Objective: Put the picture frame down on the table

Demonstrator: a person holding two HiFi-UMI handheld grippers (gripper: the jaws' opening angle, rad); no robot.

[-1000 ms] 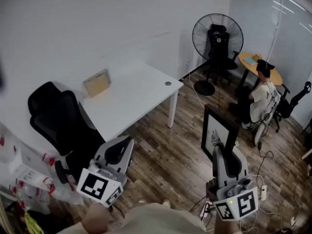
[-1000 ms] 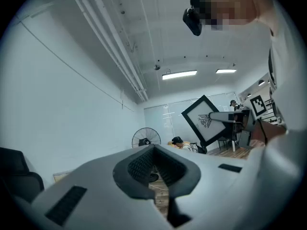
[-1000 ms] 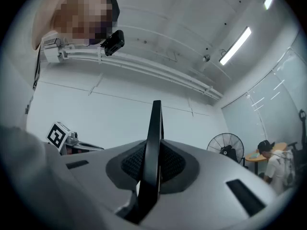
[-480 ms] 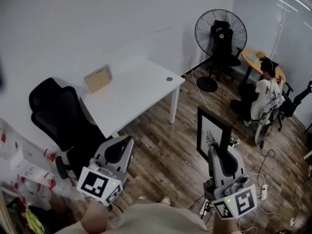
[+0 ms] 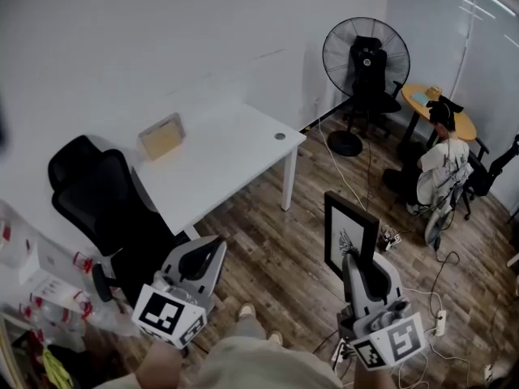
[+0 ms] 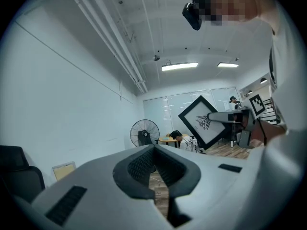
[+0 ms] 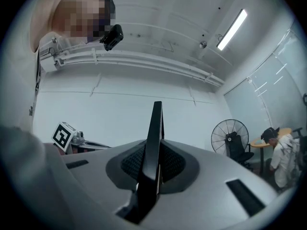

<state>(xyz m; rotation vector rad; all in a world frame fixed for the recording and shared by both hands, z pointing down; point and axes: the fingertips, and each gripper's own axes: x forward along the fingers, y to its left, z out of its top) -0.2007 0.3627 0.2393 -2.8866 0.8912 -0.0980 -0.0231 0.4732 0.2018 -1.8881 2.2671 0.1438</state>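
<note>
Clenched right claw (image 5: 353, 258), pads pressed on the lower edge of the picture frame (image 5: 350, 232); the frame is carried upright in the air above the floor, to the right of the white surface and well apart from it. The right gripper view shows the frame edge-on (image 7: 154, 138), standing up between the jaws. Companion item, left claw (image 5: 212, 245): jaws drawn together, nothing between them.

Remaining entries, by size:
- Floor (image 5: 276, 258): wood planks in mixed brown tones, with loose cables at the right.
- White surface (image 5: 219, 168): rectangular, white legs, set against the wall, with a small dark round spot (image 5: 280, 137) near its right end.
- Office chair (image 5: 97, 201): black, at the near left corner of the surface.
- Standing fan (image 5: 365, 55): black, round cage, in the far corner.
- Seated person (image 5: 442, 164): pale top, beside a round wooden table (image 5: 422, 108).
- Picture frame, seen from the left gripper view (image 6: 204, 121): black border, white sheet, dark branching drawing.
- Tan board (image 5: 161, 138): stands on the surface near the wall.
- Marker cubes (image 5: 169, 314): one on each gripper, black-and-white square codes; these are patterns, not lettering.
</note>
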